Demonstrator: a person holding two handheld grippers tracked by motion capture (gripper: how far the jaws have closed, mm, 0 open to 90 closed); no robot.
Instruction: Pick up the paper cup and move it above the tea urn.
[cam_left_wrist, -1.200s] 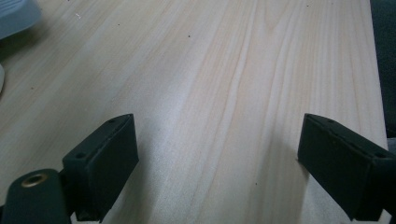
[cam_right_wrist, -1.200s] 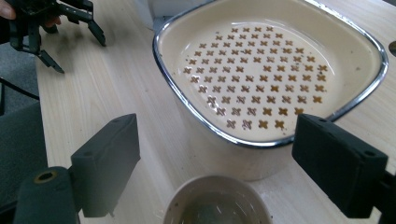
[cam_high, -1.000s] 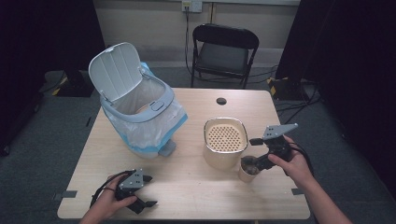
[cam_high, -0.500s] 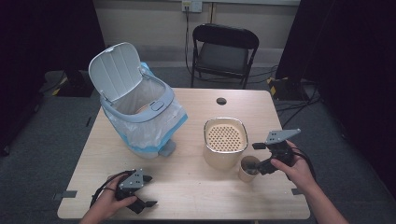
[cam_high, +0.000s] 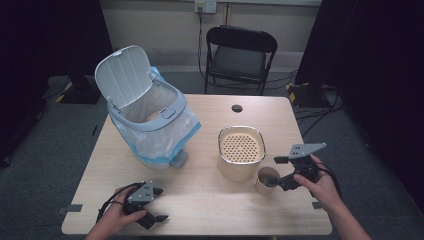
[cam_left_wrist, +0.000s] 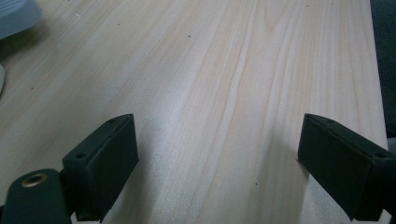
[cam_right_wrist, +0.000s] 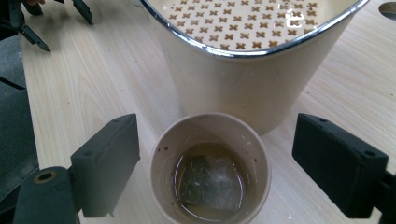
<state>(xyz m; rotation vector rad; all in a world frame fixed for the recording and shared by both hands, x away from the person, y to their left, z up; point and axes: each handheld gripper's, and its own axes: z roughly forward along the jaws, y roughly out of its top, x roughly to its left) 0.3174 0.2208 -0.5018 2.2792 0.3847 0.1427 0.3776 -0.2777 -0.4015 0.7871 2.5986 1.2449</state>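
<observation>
Right gripper (cam_right_wrist: 215, 172) released, jaws spread wide and flanking the paper cup (cam_right_wrist: 210, 168) on both sides without contact; the cup sits directly ahead between them, upright, axis vertical, holding a shallow pool of brown liquid and a tea bag (cam_right_wrist: 208, 182). Cup stands near the table's (cam_high: 200, 210) right front corner, just beside the cream strainer bin (cam_high: 241, 152), which lies immediately behind it, apparently almost touching. Right hand is much the nearer. Left gripper (cam_high: 150, 212) open, idle, resting at the front left edge, well apart. Judgement: closing should catch the cup; lift room is free upward and rightward, but the bin wall blocks forward travel. The lidded trash can (cam_high: 147, 120) stands at back left.
</observation>
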